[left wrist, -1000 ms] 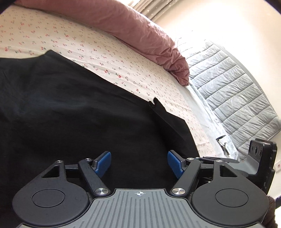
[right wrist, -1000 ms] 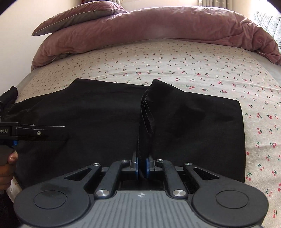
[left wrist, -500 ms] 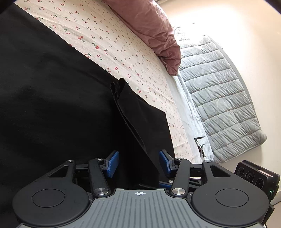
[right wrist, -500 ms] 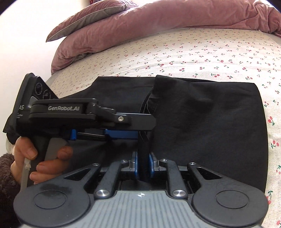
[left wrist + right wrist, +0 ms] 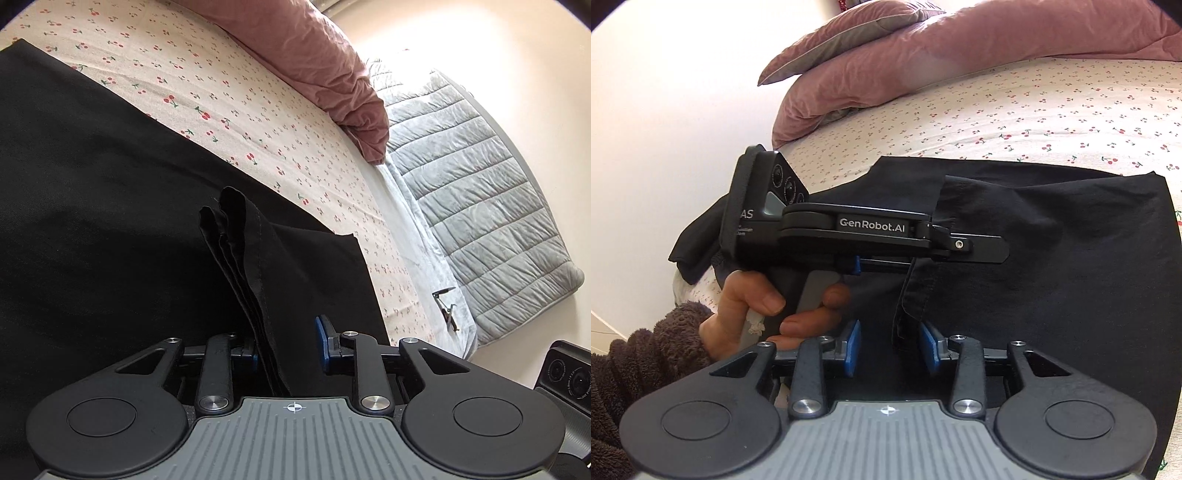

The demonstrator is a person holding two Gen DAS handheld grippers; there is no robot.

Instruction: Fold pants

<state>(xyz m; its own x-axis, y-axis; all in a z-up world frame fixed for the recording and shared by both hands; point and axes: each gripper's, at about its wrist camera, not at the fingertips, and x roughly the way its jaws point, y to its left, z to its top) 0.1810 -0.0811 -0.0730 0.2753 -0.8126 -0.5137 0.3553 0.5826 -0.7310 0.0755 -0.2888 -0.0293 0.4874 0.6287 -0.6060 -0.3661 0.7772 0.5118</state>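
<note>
Black pants (image 5: pixel 92 206) lie spread on the cherry-print bed sheet (image 5: pixel 236 107). A raised fold of several black fabric layers (image 5: pixel 251 280) runs up between the blue pads of my left gripper (image 5: pixel 286 354), whose jaws stand apart around it. In the right wrist view the pants (image 5: pixel 1052 266) lie ahead and a hanging fabric edge (image 5: pixel 912 299) sits between the parted blue pads of my right gripper (image 5: pixel 890 350). The left gripper body (image 5: pixel 871 229), held by a hand (image 5: pixel 757 299), crosses in front at the left.
Pink pillows (image 5: pixel 923 48) lie along the far side of the bed. A pink duvet (image 5: pixel 317 66) and a grey quilted cover (image 5: pixel 480 206) lie to the right in the left wrist view. A small dark clip-like object (image 5: pixel 445 306) lies near the bed edge.
My right gripper has opened and let go of the fabric fold. My left gripper has moved in around the fold, its jaws narrower than a second ago.
</note>
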